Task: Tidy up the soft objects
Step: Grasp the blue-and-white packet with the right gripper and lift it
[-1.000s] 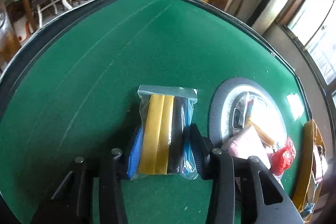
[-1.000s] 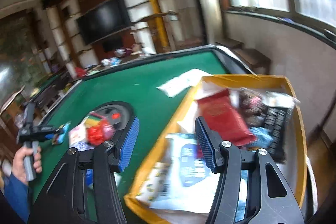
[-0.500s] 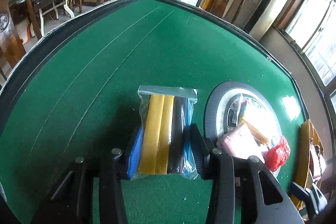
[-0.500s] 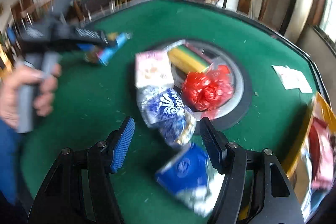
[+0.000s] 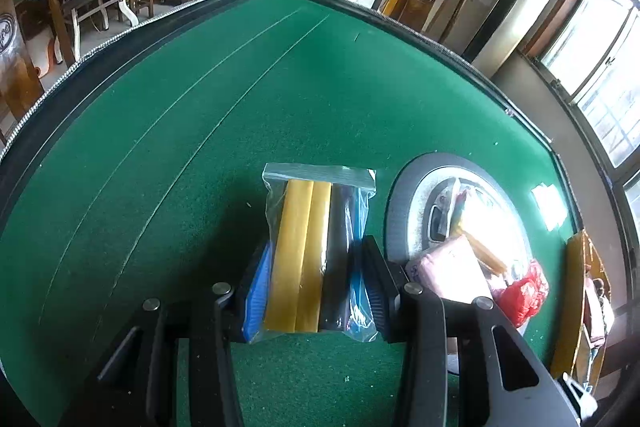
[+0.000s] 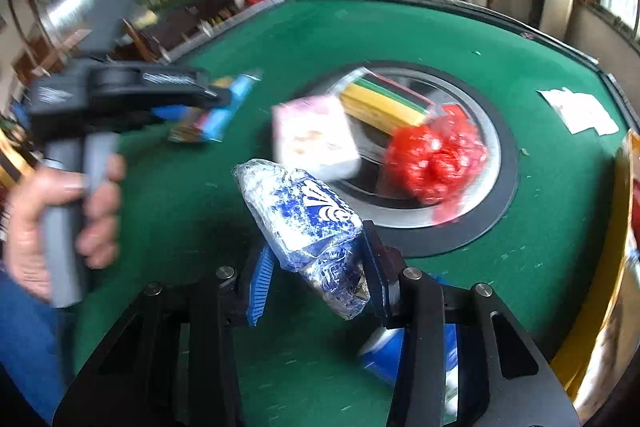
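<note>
My left gripper (image 5: 314,287) is shut on a clear zip bag of yellow and black rolls (image 5: 316,251) and holds it just above the green table (image 5: 180,147). My right gripper (image 6: 316,279) is closed around a blue and white plastic packet (image 6: 308,227), near the table's front. Beyond it lie a pink packet (image 6: 316,139), a red mesh bundle (image 6: 436,155) and a bag of yellow and green sticks (image 6: 384,103) on the round centre disc (image 6: 496,203). The left gripper (image 6: 224,99) and its hand show at the left of the right wrist view.
A yellow-rimmed box (image 6: 600,327) with mixed items stands at the right table edge. A second blue packet (image 6: 384,351) lies under my right gripper. White paper (image 6: 580,111) lies at the far right. The pink packet (image 5: 448,267) and red bundle (image 5: 524,291) also show in the left wrist view.
My right gripper swung from over the yellow box to the table's middle and closed around the blue and white packet. The left gripper kept its hold on the zip bag, moving slightly.
</note>
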`<state>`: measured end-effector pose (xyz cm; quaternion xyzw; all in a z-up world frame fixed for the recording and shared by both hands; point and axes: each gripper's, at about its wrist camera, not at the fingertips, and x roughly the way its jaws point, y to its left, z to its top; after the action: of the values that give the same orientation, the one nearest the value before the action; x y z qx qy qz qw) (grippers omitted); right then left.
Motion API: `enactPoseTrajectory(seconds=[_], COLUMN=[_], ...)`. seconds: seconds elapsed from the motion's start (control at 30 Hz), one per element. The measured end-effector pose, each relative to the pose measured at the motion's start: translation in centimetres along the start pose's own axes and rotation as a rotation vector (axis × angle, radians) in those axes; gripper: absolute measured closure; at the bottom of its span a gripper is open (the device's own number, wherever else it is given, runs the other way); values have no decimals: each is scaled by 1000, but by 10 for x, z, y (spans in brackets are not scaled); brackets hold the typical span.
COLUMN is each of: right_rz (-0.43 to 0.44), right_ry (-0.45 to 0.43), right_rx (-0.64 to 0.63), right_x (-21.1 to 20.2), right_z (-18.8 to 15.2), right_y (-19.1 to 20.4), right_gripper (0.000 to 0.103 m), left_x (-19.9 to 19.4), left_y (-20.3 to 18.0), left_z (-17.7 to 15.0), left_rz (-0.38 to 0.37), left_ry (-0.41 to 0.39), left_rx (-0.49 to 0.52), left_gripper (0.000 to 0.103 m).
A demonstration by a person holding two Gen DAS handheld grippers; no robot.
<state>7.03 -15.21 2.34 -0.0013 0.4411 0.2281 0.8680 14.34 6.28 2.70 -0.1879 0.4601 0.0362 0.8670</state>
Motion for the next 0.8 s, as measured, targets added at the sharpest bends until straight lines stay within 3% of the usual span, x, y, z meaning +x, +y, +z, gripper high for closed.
enactPoseTrajectory(seconds=[0.17,0.5,0.67,0.8], right_rz=[62,47,50,60], right_ry=[-65,-105,-124,-126], right_rx=[50,182,266,298], right_x=[-13,-26,-32,-33], right_z=[-8,-6,-8,-9], right_y=[-5,-42,-63,-70], right_gripper=[62,62,62,62], left_x=[-9,-19,-29,-30], left_y=[-2,-23,-37,-47], left_z=[-3,-10,-17,-22], left_rz=[-33,-79,-125,-176], left_ry=[-33,-72,-108,-93], left_rx=[-3,60,106,132], left_gripper=[60,60,60,60])
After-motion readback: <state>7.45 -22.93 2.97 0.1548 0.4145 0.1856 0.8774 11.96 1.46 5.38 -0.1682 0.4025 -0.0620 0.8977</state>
